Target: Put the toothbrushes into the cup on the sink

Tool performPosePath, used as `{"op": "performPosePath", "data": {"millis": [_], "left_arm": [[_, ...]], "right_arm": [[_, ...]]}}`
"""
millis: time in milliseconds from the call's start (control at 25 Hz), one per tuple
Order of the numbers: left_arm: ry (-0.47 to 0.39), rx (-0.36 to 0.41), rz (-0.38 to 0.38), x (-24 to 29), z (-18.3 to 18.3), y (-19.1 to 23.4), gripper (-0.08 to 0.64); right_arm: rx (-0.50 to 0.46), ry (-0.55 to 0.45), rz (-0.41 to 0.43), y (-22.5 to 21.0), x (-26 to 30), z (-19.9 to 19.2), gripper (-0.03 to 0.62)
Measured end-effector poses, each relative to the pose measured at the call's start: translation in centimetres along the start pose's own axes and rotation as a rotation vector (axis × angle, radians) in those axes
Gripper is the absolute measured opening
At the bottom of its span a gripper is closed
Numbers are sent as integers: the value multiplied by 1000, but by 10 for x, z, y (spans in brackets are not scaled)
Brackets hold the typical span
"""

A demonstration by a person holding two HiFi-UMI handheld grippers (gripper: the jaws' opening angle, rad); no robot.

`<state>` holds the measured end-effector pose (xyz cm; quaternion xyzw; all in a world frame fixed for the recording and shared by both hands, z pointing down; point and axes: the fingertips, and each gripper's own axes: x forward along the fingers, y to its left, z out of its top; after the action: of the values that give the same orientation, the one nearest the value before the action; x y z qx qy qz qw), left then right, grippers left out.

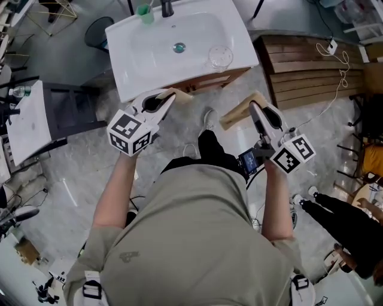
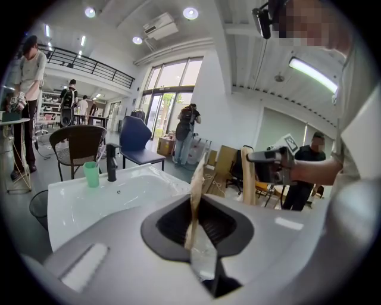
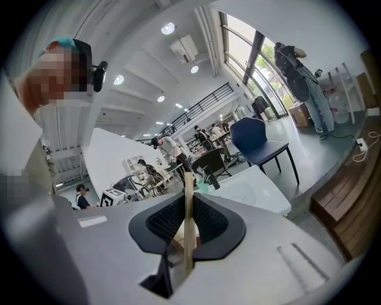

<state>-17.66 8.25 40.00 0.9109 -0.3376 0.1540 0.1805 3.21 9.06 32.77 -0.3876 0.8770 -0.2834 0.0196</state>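
A white sink [image 1: 179,45] stands in front of me, with a green cup [image 1: 144,13] at its back edge beside the black tap [image 1: 167,7]. My left gripper [image 1: 163,100] is raised just short of the sink's front edge. It is shut on a toothbrush in a tan card pack [image 1: 180,94], which stands upright between the jaws [image 2: 194,199]. My right gripper [image 1: 256,111] is off the sink's right front corner, shut on a second packed toothbrush [image 1: 238,113], seen edge-on [image 3: 187,223]. The cup [image 2: 91,174] lies well beyond both grippers.
A clear round dish [image 1: 220,57] rests on the sink's right side. A wooden pallet [image 1: 305,69] with a white cable lies to the right, and a dark chair [image 1: 72,110] stands to the left. A person in black [image 1: 344,224] is at the lower right.
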Motion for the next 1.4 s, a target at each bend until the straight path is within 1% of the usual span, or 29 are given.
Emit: {"op": "performPosePath", "data": {"millis": [240, 560, 760, 1120, 1400], "left_arm": [[11, 4, 16, 24, 19, 16, 34], [7, 22, 69, 49, 57, 36, 34], [7, 17, 100, 63, 75, 53, 34], [17, -2, 148, 84, 86, 73, 34], [25, -4, 166, 90, 94, 83, 34]], "right_arm": [[11, -6, 19, -28, 17, 22, 55], [21, -21, 68, -63, 38, 59, 55], [21, -26, 93, -82, 58, 83, 55], [22, -40, 131, -110, 87, 111, 55], [15, -54, 145, -119, 110, 122, 55]]}}
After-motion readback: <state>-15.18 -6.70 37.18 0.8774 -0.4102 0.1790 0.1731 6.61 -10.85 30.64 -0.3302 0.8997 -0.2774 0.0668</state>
